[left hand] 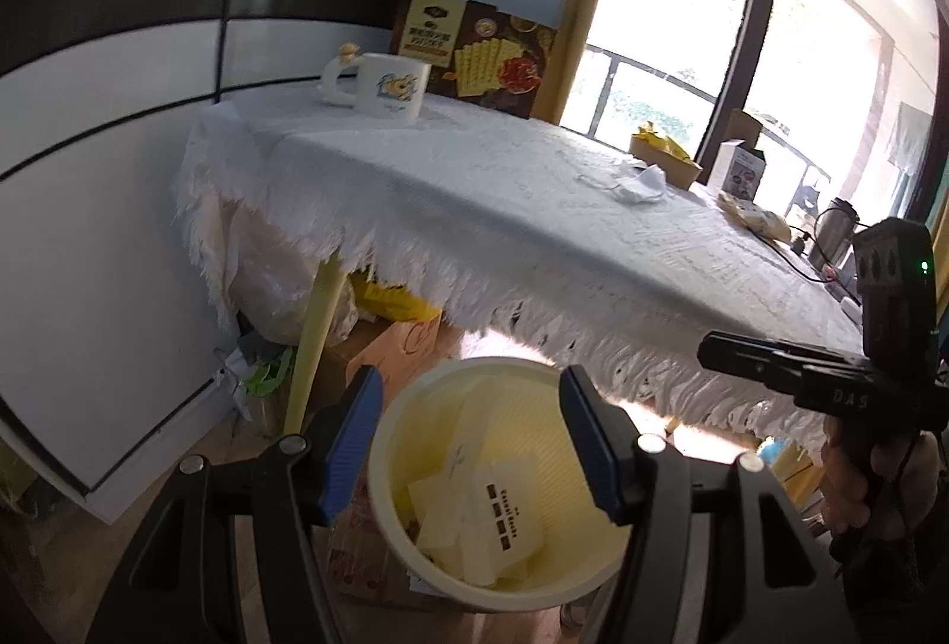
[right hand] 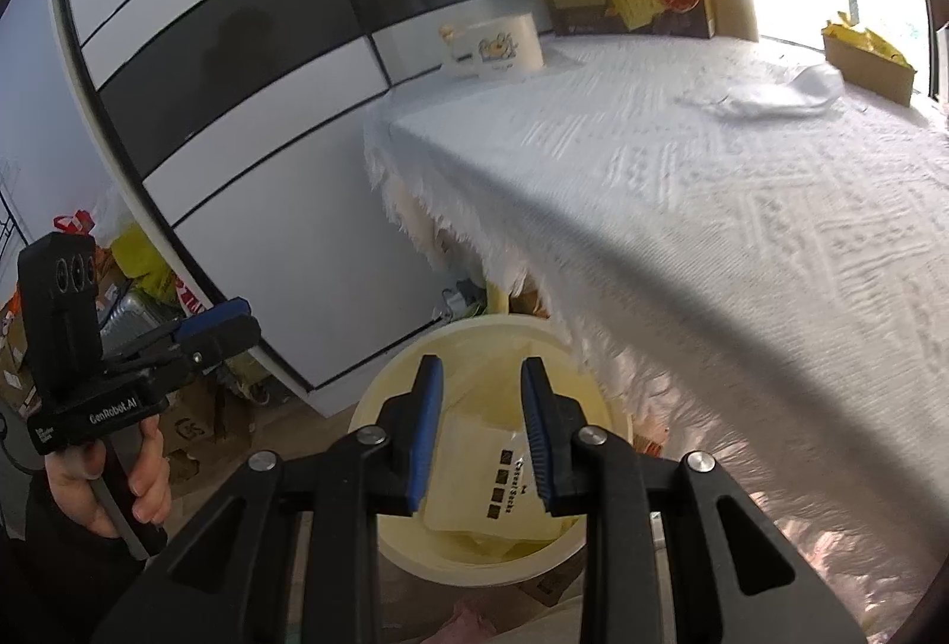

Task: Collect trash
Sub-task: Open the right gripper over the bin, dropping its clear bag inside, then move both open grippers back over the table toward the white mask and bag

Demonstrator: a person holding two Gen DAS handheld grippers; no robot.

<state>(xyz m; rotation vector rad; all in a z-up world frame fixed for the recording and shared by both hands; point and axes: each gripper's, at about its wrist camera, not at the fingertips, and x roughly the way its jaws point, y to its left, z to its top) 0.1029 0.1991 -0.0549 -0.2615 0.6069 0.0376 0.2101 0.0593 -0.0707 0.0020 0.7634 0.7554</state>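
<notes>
Left tongs [left hand: 468,445]: held wide open, empty.
Right tongs [right hand: 481,439]: parted, empty.
Waste bin [right hand: 379,395]: near rim hidden by tongs.
Wrappers [left hand: 504,513]: partly seen inside.

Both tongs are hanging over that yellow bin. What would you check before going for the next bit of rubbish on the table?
1. Left tongs open and empty: ok.
2. Right tongs open and empty: ok.
3. Paper packets lie inside the bin: ok.
4. Room left in bin: ok.
5. Next piece, crumpled white tissue, lies unobstructed on the tablecloth: ok.
6. Whether the mug and cracker box count as rubbish: cannot tell.
</notes>
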